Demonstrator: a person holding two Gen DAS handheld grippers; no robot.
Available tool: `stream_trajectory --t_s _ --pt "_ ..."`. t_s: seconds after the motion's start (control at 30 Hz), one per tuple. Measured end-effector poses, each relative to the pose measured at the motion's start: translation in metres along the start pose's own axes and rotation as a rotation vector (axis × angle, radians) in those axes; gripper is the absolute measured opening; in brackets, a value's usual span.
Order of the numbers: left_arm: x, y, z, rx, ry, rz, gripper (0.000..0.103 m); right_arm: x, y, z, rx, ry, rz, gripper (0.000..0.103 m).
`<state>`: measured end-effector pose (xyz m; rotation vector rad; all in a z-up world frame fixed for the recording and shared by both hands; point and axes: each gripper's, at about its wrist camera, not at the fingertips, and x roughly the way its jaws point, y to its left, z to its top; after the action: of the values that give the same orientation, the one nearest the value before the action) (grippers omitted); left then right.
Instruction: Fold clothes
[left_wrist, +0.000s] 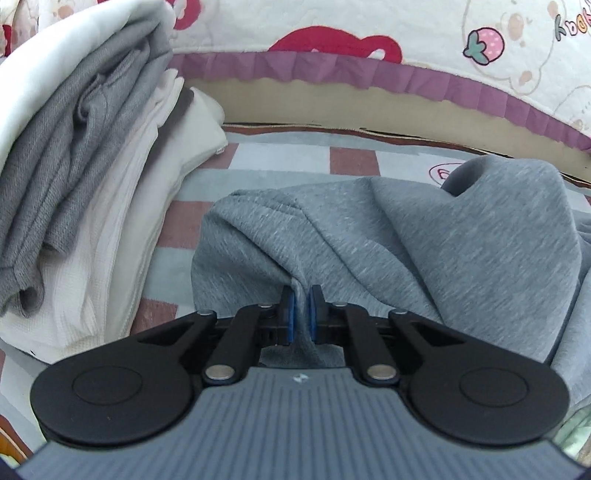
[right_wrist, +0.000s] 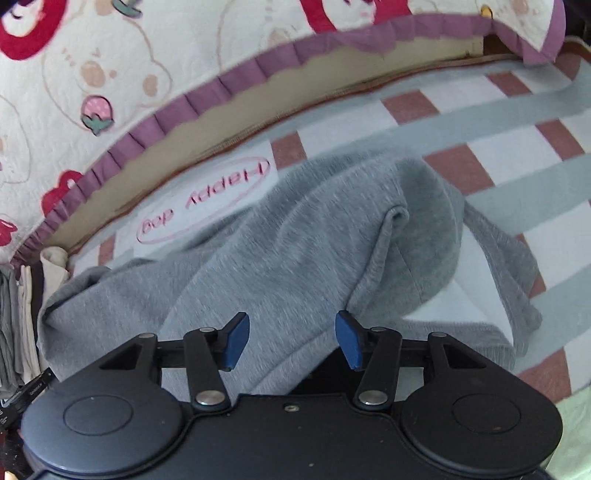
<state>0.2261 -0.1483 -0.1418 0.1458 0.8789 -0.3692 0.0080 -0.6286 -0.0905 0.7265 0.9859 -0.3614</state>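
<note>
Left wrist: left claw (left_wrist: 302, 314) pinching grey garment (left_wrist: 424, 236) | right wrist: right claw (right_wrist: 291, 339) released.

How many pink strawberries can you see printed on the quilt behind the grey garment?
1 per view: a pink strawberry at the upper right of the left wrist view, and one at the upper left of the right wrist view. They may be the same print; others may be hidden.

Bright, even daylight in both views, no glare, shadows soft. Strong fisheye bending: the purple ruffled quilt trim (left_wrist: 388, 77) curves hard, corners go dark. The heathered grey sweatshirt fabric (right_wrist: 295, 236) is smeared by motion blur in the right view; the left view is sharper, slightly soft near the black gripper body (left_wrist: 295, 387).
</note>
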Motion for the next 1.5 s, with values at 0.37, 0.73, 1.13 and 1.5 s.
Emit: stream_trajectory --t_s 0.37,0.73,1.13,1.5 --pt "0.005 0.006 -0.005 -0.046 0.020 0.001 0.016 0.019 0.004 -0.008 0.020 0.223 0.200 0.065" --pt "0.013 0.017 -0.012 -0.073 0.052 -0.028 0.044 0.061 0.020 -0.001 -0.137 0.072 0.072 0.016" --pt "-0.017 0.010 -0.004 -0.094 -0.084 -0.064 0.031 -0.070 0.063 0.046 -0.521 -0.712 -0.219 0.004" --pt "-0.023 -0.014 0.001 0.115 -0.151 -0.198 0.068 -0.075 0.018 0.068 -0.398 -0.686 -0.329 0.003"
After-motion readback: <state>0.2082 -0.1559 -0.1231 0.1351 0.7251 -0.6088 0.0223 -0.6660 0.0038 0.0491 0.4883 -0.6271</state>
